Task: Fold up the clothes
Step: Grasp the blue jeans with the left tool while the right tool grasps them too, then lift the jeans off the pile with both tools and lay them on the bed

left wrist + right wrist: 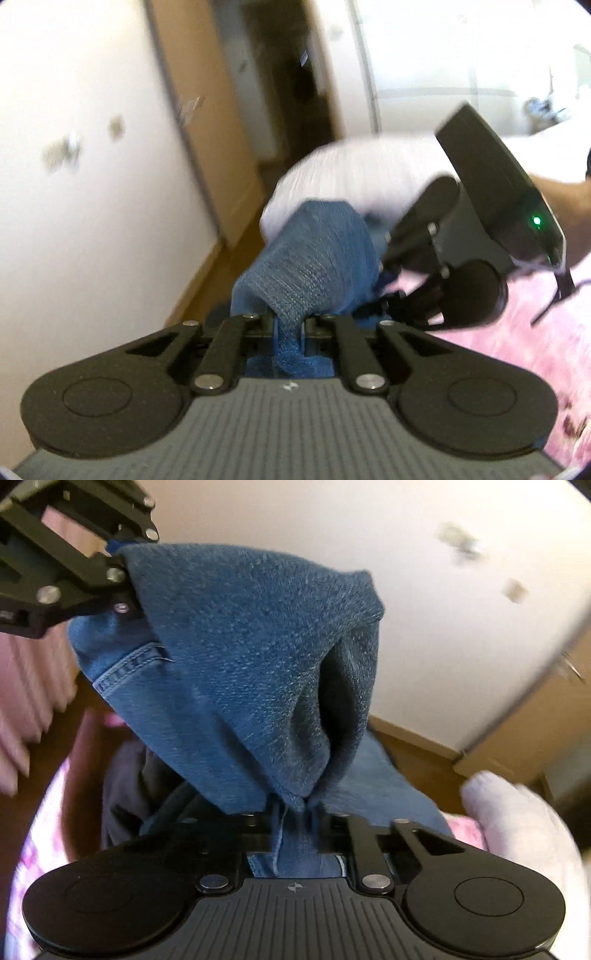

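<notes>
A blue denim garment (243, 672) hangs stretched between my two grippers, lifted off the pink bedding. In the left wrist view my left gripper (290, 325) is shut on a bunched fold of the denim (314, 258). The right gripper (384, 291) shows there at the right, its jaws on the far end of the cloth. In the right wrist view my right gripper (295, 812) is shut on a pinched fold of the denim. The left gripper (122, 579) grips the cloth's upper corner at the top left. A stitched seam (125, 666) shows on the left side.
Pink patterned bedding (517, 332) lies below at the right. A white pillow or cushion (351, 173) sits behind the denim. A dark garment (125, 794) lies under the jeans. A white wall, wooden door frame (207, 140) and wooden floor are beyond. A bare forearm (565, 195) holds the right gripper.
</notes>
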### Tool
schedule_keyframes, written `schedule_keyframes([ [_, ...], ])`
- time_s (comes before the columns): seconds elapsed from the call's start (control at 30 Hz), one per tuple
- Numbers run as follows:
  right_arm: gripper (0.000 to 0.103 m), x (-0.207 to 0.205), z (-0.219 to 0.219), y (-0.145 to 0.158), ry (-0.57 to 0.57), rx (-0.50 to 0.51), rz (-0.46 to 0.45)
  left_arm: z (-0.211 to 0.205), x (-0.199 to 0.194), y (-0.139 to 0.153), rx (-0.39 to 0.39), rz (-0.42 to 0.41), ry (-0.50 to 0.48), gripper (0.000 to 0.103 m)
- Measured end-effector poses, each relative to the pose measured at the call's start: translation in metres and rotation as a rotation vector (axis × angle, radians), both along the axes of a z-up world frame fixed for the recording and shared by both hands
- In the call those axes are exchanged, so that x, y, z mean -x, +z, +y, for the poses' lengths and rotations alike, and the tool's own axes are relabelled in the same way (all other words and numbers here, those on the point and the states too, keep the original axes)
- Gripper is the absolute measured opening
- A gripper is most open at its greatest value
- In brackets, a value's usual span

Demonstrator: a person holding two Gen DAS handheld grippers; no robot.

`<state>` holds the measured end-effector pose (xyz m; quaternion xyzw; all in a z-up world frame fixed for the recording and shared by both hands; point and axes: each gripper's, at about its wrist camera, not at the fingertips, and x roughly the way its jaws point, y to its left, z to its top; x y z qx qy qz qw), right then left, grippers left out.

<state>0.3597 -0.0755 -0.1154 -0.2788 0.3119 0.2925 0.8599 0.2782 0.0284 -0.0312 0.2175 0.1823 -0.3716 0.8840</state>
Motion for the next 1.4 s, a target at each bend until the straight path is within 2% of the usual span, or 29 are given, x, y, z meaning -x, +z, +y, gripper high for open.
schedule_keyframes([
  [0.1, 0.007, 0.021, -0.046, 0.037, -0.107, -0.108, -0.014, -0.033, 0.035, 0.038, 0.044, -0.086, -0.134, 0.007],
  [0.17, 0.007, 0.048, -0.076, 0.061, -0.17, -0.17, -0.028, -0.054, 0.066, 0.061, 0.073, -0.119, -0.224, 0.007],
  [0.27, 0.007, 0.109, -0.117, 0.09, -0.256, -0.267, -0.026, -0.088, 0.117, 0.09, 0.12, -0.119, -0.35, 0.007],
  [0.4, 0.007, 0.21, -0.172, 0.109, -0.327, -0.357, 0.018, -0.149, 0.198, 0.102, 0.133, -0.039, -0.51, 0.007],
  [0.67, 0.007, 0.428, -0.232, 0.141, -0.517, -0.525, 0.148, -0.278, 0.361, 0.107, 0.115, 0.243, -0.811, 0.007],
  [0.77, 0.007, 0.476, -0.258, 0.146, -0.636, -0.549, 0.191, -0.353, 0.406, 0.083, 0.087, 0.381, -0.887, 0.008],
  [0.83, 0.008, 0.489, -0.293, 0.13, -0.739, -0.547, 0.214, -0.417, 0.415, 0.055, 0.05, 0.474, -0.882, 0.013],
  [0.9, 0.013, 0.487, -0.336, 0.101, -0.891, -0.584, 0.242, -0.483, 0.42, 0.025, -0.017, 0.549, -0.803, 0.028],
  [0.93, 0.015, 0.484, -0.355, 0.086, -0.984, -0.591, 0.234, -0.507, 0.419, 0.013, -0.042, 0.532, -0.758, 0.033],
  [1.0, 0.031, 0.481, -0.385, 0.065, -1.213, -0.473, 0.158, -0.541, 0.409, -0.005, -0.07, 0.492, -0.691, 0.038],
  [1.03, 0.037, 0.479, -0.395, 0.058, -1.311, -0.412, 0.126, -0.541, 0.408, -0.013, -0.074, 0.493, -0.679, 0.043],
  [1.07, 0.046, 0.478, -0.398, 0.054, -1.374, -0.396, 0.107, -0.542, 0.408, -0.02, -0.078, 0.493, -0.667, 0.054],
  [1.1, 0.051, 0.479, -0.398, 0.052, -1.416, -0.418, 0.09, -0.543, 0.408, -0.027, -0.083, 0.494, -0.654, 0.064],
  [1.13, 0.054, 0.479, -0.395, 0.048, -1.434, -0.442, 0.093, -0.543, 0.407, -0.034, -0.087, 0.495, -0.642, 0.066],
  [1.2, 0.068, 0.477, -0.386, 0.034, -1.433, -0.445, 0.137, -0.53, 0.414, -0.054, -0.134, 0.486, -0.631, 0.068],
  [1.33, 0.07, 0.469, -0.321, -0.029, -1.371, -0.366, 0.302, -0.516, 0.423, -0.118, -0.313, 0.471, -0.656, 0.068],
  [1.4, 0.07, 0.483, -0.283, -0.062, -1.329, -0.317, 0.36, -0.501, 0.43, -0.142, -0.384, 0.453, -0.699, 0.068],
])
